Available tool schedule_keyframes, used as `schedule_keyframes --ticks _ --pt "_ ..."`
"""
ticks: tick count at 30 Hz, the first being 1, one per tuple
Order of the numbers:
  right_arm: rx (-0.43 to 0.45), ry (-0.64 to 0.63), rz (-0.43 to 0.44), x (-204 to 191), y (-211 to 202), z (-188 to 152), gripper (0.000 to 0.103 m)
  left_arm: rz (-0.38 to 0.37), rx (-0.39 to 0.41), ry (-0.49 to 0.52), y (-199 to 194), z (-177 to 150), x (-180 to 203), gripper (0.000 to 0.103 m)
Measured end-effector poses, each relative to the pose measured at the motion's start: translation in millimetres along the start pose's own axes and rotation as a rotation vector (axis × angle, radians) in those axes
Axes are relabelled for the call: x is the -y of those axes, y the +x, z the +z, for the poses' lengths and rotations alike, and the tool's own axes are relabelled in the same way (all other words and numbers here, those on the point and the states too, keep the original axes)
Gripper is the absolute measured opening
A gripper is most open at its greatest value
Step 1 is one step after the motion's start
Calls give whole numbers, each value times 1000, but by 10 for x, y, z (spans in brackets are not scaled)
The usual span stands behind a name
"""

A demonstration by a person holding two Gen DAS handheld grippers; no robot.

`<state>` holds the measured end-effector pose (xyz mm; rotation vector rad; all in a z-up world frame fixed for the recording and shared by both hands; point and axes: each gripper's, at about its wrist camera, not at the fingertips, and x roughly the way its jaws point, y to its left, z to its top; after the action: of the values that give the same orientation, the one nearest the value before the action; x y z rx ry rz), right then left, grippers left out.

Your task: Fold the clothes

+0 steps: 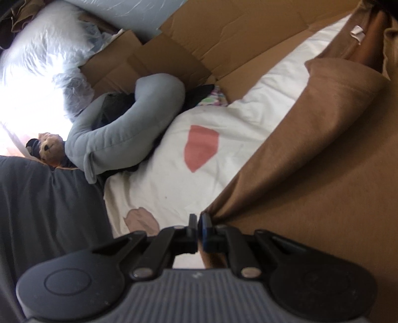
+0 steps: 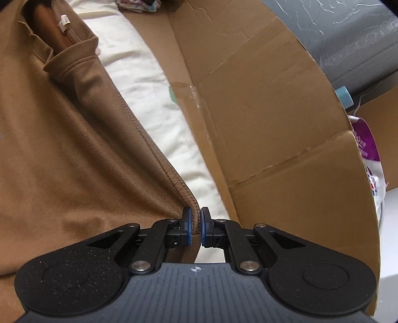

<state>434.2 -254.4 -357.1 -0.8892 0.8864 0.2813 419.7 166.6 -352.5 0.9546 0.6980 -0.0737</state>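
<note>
**Ana:** Right, where's the garment now?

**Ben:** Spread on the white bedsheet [image 1: 154,181], the one with the red patch. It's a brown top [image 1: 311,154] and both tongs have it. The left gripper [image 1: 198,221] is pinched down on one corner, fabric bunching into the pads with hardly any gap. The right gripper [image 2: 195,218] is clamped nearly as tight on the stitched hem corner.

**Ana:** So the collar end is away from us?

**Ben:** Yes, in the right wrist view the neckline with its white label [image 2: 64,22] sits at the far end, so I'd judge these are the two bottom corners, about to be carried up toward the collar.

**Ana:** How would you do that well?

**Ben:** Keep both corners level with each other and the hem between them lightly taut, so the fold line comes out straight. Lift only enough to clear the cloth below, then lay the corners down square near the shoulders before letting go.

**Ana:** Anything to watch?

**Ben:** The flattened cardboard [image 2: 261,111] runs right beside the sheet on the right side, and the grey U-shaped pillow [image 1: 119,134] lies on the sheet beyond the left corner. Keep the cloth over the sheet. Also, the grips are only on corner tips; a hard tug could slip the hem out, so move gently
</note>
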Motion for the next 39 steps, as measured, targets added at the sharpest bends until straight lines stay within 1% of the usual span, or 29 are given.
schedule_keyframes --ticks 7,9,15,21,26,31,33,35,36,37,38,39 --pt "12 -14 -41 19 211 261 4 50 -34 -21 201 85 -103 3" --pt "15 -20 -56 32 270 331 4 56 -43 -28 256 113 -117 3" --pt "-9 -24 -63 99 469 489 4 61 -62 -36 398 196 -129 3" --pt "-19 -4 -97 132 594 612 4 135 -46 -42 458 275 -123 3" --pt "-32 -7 -115 106 752 679 4 134 -71 -45 602 330 -84 3" --pt "-46 6 -112 55 945 742 4 142 -98 -47 751 346 -53 3" --pt "-49 11 -109 29 1018 769 4 136 -121 -56 826 347 -11 3" --pt "-59 25 -81 -3 1108 781 6 102 -152 -63 907 353 65 4" --pt "-73 30 -72 -19 1152 779 7 109 -159 -41 931 363 116 4" --pt "-75 38 -76 -24 1163 776 18 119 -163 -19 934 372 152 4" --pt "-69 47 -85 -20 1152 773 25 129 -165 0 933 379 184 4" --pt "-62 62 -86 0 1128 764 28 126 -162 7 915 378 187 4"
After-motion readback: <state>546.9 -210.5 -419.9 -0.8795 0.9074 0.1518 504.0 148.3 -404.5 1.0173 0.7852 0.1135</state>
